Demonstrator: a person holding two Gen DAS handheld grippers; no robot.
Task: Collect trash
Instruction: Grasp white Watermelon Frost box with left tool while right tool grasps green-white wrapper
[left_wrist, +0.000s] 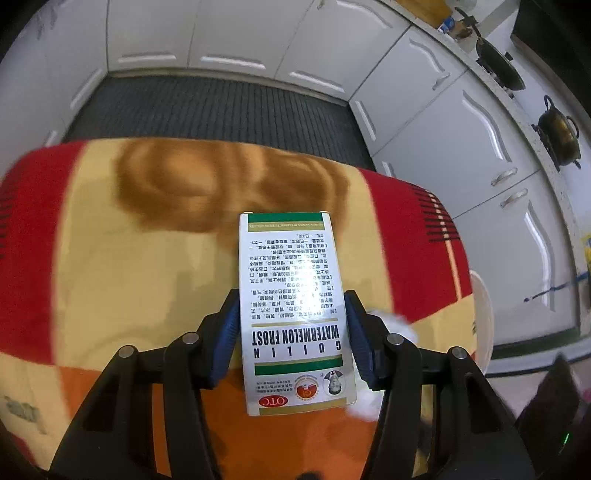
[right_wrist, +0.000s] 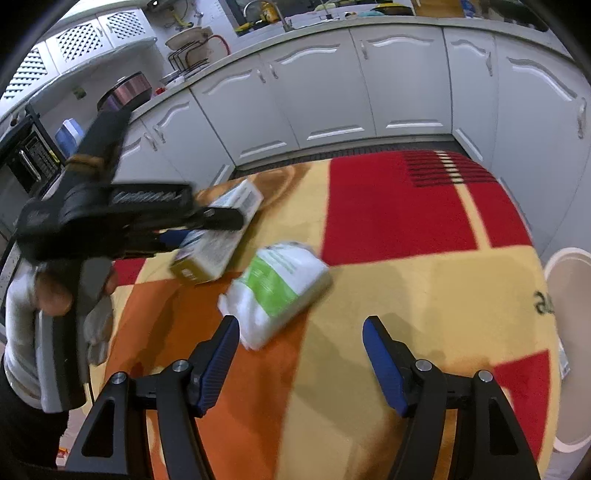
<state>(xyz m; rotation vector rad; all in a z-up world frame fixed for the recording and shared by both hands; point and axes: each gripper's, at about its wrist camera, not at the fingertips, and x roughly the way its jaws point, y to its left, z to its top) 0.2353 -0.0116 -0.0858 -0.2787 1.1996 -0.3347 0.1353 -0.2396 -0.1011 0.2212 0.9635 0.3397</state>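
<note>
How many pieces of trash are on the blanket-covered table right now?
2. The medicine box sits between the left hand-held gripper pads. The white and green plastic packet lies ahead of the open right hand-held gripper. More may be hidden outside both views.

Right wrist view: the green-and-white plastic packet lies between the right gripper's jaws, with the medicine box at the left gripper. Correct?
Not quite. In the right wrist view the green-and-white plastic packet lies ahead of the right gripper, whose jaws are open and empty. The medicine box is indeed at the left gripper.
</note>
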